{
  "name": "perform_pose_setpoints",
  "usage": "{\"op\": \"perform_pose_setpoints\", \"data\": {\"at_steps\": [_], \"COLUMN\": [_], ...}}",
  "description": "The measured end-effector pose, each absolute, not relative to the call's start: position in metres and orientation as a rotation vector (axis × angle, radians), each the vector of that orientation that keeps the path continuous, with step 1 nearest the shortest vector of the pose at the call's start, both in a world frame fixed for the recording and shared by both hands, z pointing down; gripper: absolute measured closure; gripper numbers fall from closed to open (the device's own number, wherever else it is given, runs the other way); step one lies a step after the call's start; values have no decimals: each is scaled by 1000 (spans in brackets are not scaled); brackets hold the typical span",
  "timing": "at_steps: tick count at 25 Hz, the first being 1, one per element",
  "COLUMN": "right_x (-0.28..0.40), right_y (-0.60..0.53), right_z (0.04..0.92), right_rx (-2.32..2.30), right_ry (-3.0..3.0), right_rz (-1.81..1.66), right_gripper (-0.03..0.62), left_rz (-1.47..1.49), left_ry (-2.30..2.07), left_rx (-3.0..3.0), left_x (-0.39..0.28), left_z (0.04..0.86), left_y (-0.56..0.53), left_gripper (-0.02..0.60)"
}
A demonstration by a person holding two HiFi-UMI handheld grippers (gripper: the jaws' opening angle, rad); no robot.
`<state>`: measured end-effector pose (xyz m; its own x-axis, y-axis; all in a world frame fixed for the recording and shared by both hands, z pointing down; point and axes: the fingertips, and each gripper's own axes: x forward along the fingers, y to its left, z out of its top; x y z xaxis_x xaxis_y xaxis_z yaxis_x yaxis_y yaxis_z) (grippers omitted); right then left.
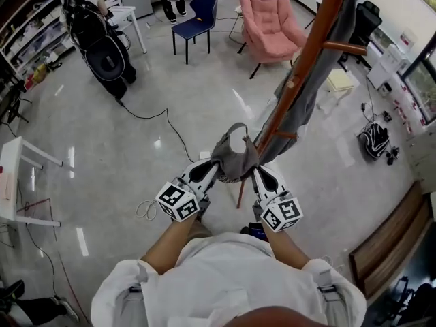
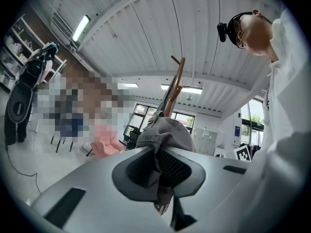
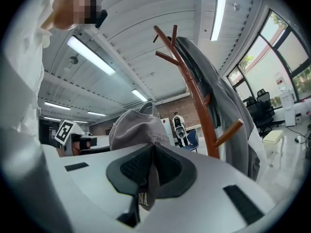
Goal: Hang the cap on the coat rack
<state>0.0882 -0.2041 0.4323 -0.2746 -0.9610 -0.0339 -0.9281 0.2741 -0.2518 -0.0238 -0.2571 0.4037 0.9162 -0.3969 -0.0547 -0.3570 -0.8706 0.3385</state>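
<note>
A grey cap point(image 1: 234, 154) hangs between my two grippers, held up in front of the person. My left gripper point(image 1: 210, 171) is shut on the cap's left edge, with cloth point(image 2: 158, 171) pinched between its jaws. My right gripper point(image 1: 257, 172) is shut on the right edge, cloth point(image 3: 148, 176) caught in its jaws. The brown wooden coat rack point(image 1: 310, 52) rises just right of the cap, leaning across the head view. A grey coat point(image 1: 320, 80) hangs on it. Its pole point(image 3: 194, 93) with a bare peg point(image 3: 229, 130) stands right of the cap point(image 3: 133, 127).
A pink armchair point(image 1: 269, 20) and a blue chair point(image 1: 197, 18) stand at the far side. A black golf bag point(image 1: 102, 43) is at the far left, its cable trailing over the floor. A white table point(image 1: 17, 182) is left, a wooden bench point(image 1: 388, 240) right.
</note>
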Motion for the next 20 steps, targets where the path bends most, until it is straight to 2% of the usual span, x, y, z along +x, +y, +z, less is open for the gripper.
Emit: {"op": "perform_pose_setpoints", "data": {"at_steps": [7, 20], "right_x": [51, 35], "right_y": [-234, -217], "right_z": [421, 440], "right_rx": [-1918, -2279], "right_ry": [2270, 1944], "right_rz": [-198, -118], "right_gripper": [565, 565], "left_rz": [-204, -148], "left_ry": [-365, 108], "left_rx": [2775, 2791], "left_x": [-52, -36], "left_z": [394, 421], "left_y": [-306, -324], "left_gripper": [538, 540]}}
